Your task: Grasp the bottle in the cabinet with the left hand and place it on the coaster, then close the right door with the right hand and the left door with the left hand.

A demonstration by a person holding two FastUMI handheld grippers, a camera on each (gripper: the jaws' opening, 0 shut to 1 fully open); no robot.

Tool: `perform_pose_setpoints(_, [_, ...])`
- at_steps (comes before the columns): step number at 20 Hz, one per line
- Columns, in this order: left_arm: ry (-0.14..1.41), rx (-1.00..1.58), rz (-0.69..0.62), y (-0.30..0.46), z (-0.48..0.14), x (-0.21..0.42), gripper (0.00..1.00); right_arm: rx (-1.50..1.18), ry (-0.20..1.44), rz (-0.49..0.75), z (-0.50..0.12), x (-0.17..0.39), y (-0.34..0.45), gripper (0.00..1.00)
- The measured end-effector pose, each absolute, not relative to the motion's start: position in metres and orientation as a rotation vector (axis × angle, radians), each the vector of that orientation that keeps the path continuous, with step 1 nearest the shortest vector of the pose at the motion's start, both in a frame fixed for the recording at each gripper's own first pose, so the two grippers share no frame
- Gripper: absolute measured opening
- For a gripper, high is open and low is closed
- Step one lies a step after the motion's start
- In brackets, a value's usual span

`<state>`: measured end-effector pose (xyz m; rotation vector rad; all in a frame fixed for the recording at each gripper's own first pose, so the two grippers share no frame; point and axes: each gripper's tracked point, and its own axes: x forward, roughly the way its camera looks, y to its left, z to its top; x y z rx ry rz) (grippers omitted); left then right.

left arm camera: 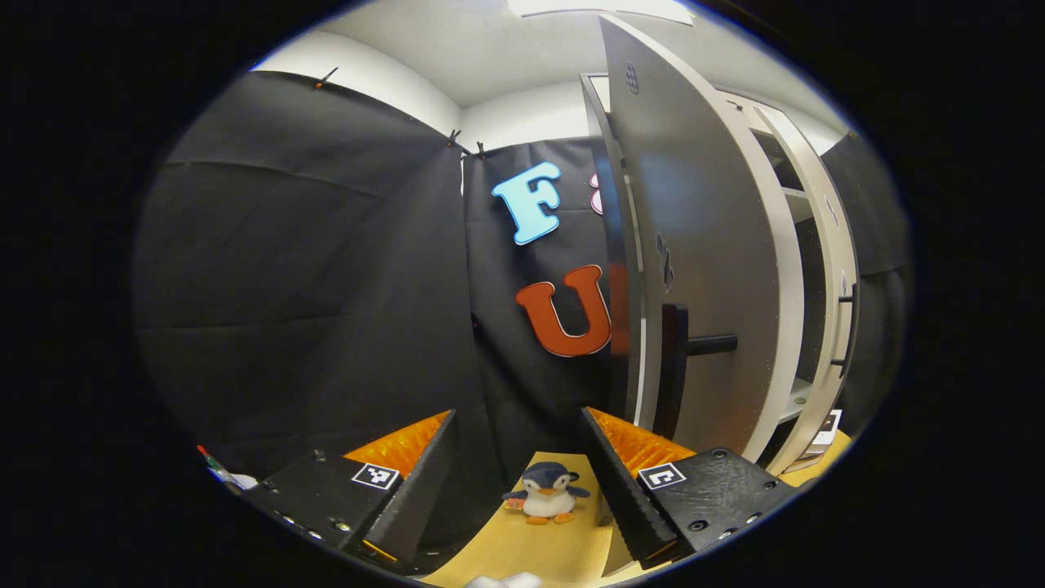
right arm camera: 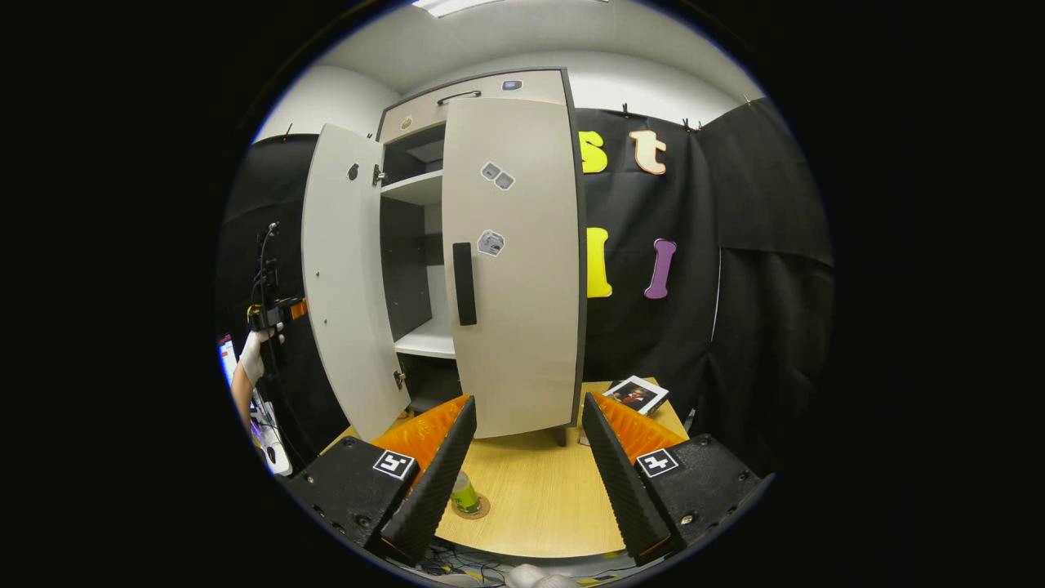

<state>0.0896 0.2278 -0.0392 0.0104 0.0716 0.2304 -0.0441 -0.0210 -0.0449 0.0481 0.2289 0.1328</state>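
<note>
Stickers (right arm camera: 497,175) on right door (right arm camera: 514,269), print unreadable.

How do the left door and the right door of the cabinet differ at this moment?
The left door stands swung wide open, its edge turned out from the cabinet; the right door lies nearly flat against the front. The right door shows a black handle and grey stickers in the right gripper view; the left door shows a plain inner face there. Both are tall, pale panels.
</note>
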Motion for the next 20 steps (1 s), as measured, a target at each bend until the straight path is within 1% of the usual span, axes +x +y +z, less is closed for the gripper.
perform_pose_setpoints(1, [0.073,0.011,0.237,0.227,-0.039,0.089,0.89,0.048,0.225,0.126,-0.044,-0.044,-0.024,0.81])
perform_pose_setpoints(4, [0.071,0.012,0.258,0.227,-0.040,0.088,0.88,0.065,0.222,0.120,-0.045,-0.045,-0.029,0.81])
perform_pose_setpoints(5, [0.074,0.009,0.264,0.227,-0.041,0.088,0.83,0.065,0.225,0.121,-0.048,-0.044,-0.030,0.81])
perform_pose_setpoints(6, [0.076,0.007,0.269,0.227,-0.041,0.087,0.88,0.062,0.229,0.119,-0.049,-0.044,-0.032,0.81])
perform_pose_setpoints(12, [0.071,0.016,0.283,0.222,-0.036,0.089,0.88,0.074,0.229,0.103,-0.050,-0.043,-0.051,0.81])
perform_pose_setpoints(15, [0.064,0.007,0.247,0.205,-0.031,0.089,0.88,0.079,0.236,0.106,-0.054,-0.045,-0.056,0.81])
perform_pose_setpoints(20, [0.059,-0.006,0.170,0.145,-0.037,0.090,0.88,0.069,0.237,0.112,-0.049,-0.038,-0.062,0.81])
